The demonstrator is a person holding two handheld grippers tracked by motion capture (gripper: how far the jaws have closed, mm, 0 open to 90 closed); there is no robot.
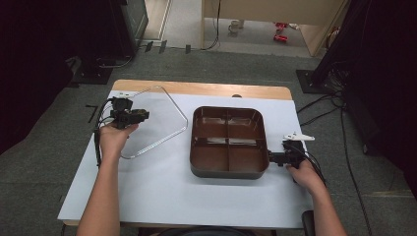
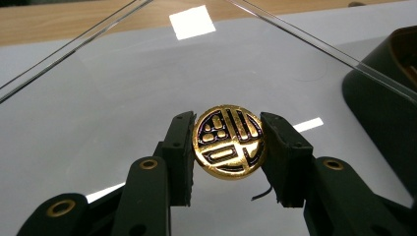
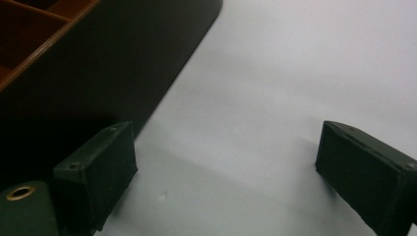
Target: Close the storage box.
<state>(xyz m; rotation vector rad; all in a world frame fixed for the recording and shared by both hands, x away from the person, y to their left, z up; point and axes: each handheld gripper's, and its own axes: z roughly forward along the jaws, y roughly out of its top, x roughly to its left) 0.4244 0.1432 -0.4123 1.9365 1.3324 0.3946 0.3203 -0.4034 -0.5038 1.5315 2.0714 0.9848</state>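
Left gripper view shows my left gripper (image 2: 229, 147) clamped on the clear lid's gold knob (image 2: 229, 141); lid (image 1: 152, 120) sits at nine o'clock of the tray (image 1: 229, 169), not yet on it. My right gripper (image 3: 226, 177) gapes empty

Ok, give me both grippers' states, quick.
Left gripper: shut on the gold knob of the clear lid.
Right gripper: open, holding nothing.

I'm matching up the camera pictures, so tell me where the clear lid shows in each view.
High view: clear lid at left, beside the brown tray.
Left gripper view: its pane spans the picture, gold knob clamped in the left claw.
Right gripper view: not in it.
Shared landmark: the brown tray, upper left in the right gripper view.
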